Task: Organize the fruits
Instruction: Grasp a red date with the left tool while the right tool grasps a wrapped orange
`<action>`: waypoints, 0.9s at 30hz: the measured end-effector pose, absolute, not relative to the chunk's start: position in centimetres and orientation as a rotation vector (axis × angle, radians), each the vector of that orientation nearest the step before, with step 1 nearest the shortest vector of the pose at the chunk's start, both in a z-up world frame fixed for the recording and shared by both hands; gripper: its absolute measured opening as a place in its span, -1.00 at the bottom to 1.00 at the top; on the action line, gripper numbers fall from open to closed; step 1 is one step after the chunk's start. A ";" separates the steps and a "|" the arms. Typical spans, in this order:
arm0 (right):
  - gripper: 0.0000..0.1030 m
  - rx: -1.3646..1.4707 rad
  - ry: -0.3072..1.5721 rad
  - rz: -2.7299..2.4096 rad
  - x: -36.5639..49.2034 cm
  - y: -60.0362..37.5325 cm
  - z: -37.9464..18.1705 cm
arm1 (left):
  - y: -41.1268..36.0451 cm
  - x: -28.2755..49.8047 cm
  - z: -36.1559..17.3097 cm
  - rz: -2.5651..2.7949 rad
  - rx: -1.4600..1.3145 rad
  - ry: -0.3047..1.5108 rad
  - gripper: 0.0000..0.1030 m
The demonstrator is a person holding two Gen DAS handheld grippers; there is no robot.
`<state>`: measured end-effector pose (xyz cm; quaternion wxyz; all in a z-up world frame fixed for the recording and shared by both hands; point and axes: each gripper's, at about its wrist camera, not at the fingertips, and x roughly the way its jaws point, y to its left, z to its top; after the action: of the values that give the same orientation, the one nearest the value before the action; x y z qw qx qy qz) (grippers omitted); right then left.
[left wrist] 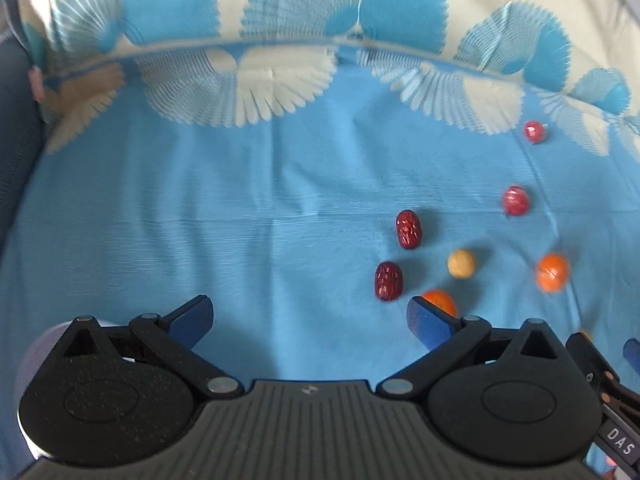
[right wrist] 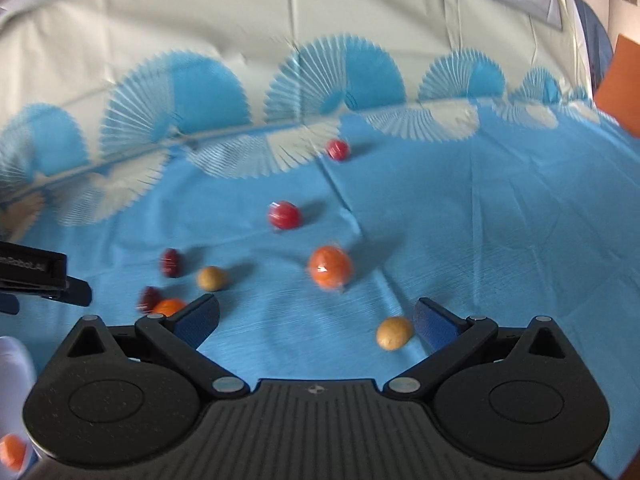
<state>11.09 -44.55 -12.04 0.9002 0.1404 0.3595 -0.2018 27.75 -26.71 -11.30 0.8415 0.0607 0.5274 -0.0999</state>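
Note:
Small fruits lie scattered on a blue cloth (left wrist: pixel 200 200). In the left wrist view I see two dark red dates (left wrist: pixel 409 229) (left wrist: pixel 388 281), a tan round fruit (left wrist: pixel 461 263), two oranges (left wrist: pixel 552 272) (left wrist: pixel 440 301) and two red balls (left wrist: pixel 515 200) (left wrist: pixel 534 132). My left gripper (left wrist: pixel 310 320) is open and empty, left of the fruits. My right gripper (right wrist: pixel 316 322) is open and empty, with a tan fruit (right wrist: pixel 394 333) just inside its right finger and an orange (right wrist: pixel 330 267) ahead. Red balls (right wrist: pixel 283 215) (right wrist: pixel 338 149) lie farther off.
The cloth (right wrist: pixel 480 220) runs up a back wall with a fan pattern (left wrist: pixel 280 12). An orange panel (right wrist: pixel 622 80) stands at the far right. The left gripper's body (right wrist: pixel 36 276) shows at the left edge of the right wrist view. A white object (right wrist: pixel 12 368) holding an orange (right wrist: pixel 12 450) sits at lower left.

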 end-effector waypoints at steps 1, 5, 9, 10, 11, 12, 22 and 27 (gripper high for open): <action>0.99 0.295 0.757 -0.423 12.0 -45.3 -12.9 | -27.1 28.5 -12.1 -0.207 0.120 1.131 1.00; 0.99 0.296 0.799 -0.426 15.0 -46.9 -15.4 | -28.6 30.5 -14.7 -0.208 0.117 1.184 1.00; 0.99 0.316 0.811 -0.426 17.1 -48.0 -16.8 | -29.1 31.8 -16.7 -0.186 0.117 1.237 0.99; 0.99 0.318 0.809 -0.428 17.5 -48.2 -17.0 | -29.1 32.1 -17.1 -0.179 0.103 1.254 0.99; 0.99 0.316 0.810 -0.432 17.9 -48.3 -17.3 | -29.1 32.2 -17.4 -0.170 0.094 1.266 0.99; 0.99 0.311 0.816 -0.436 18.2 -48.4 -17.6 | -29.1 32.2 -17.5 -0.160 0.091 1.265 0.99; -0.25 0.240 0.816 -0.360 18.8 -47.9 -18.3 | -28.8 31.2 -14.7 -0.274 0.054 1.213 -0.55; -0.25 0.233 0.753 -0.402 16.9 -47.3 -16.2 | -27.1 29.2 -11.2 -0.304 0.017 1.122 -0.55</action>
<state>16.86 -47.35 -16.22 0.9038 0.1127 0.3641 -0.1947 29.17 -27.06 -11.18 0.8357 0.0081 0.5300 -0.1436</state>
